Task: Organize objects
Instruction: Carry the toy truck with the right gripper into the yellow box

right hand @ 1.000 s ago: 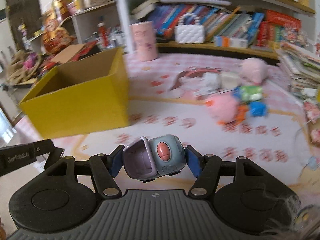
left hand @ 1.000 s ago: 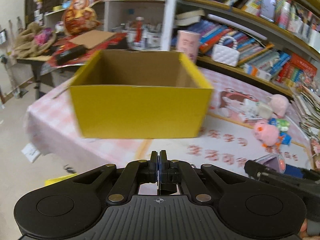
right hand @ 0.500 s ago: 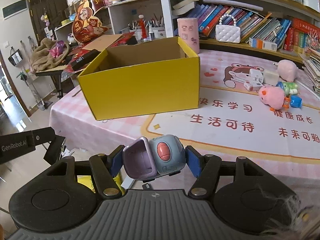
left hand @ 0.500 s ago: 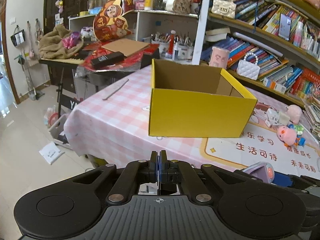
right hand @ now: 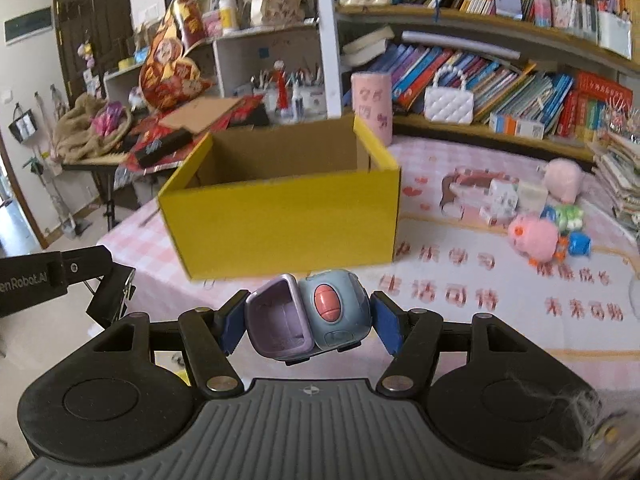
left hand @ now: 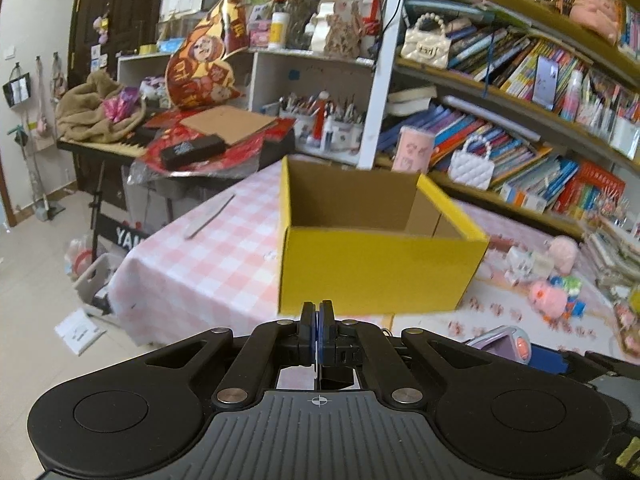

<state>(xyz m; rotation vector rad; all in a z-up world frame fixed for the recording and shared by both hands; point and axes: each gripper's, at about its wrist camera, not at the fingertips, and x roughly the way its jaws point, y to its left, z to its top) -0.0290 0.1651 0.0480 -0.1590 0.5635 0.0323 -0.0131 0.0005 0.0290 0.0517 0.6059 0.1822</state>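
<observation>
1. Carrying a grey-and-lilac toy [right hand: 308, 316], the right gripper [right hand: 308, 320] is clamping it between both blue pads, in the air short of the table [right hand: 440, 320].
2. Nearing: the yellow box [right hand: 284, 224] is filling more of both views than half a second ago, so the approach to the drop is advancing.
3. Idling: the left gripper [left hand: 317, 330] is holding nothing, pads pressed together.
4. Waiting on the mat: pink plush [right hand: 534, 238] and other small toys, well right of the box, probably next to be sorted.
</observation>
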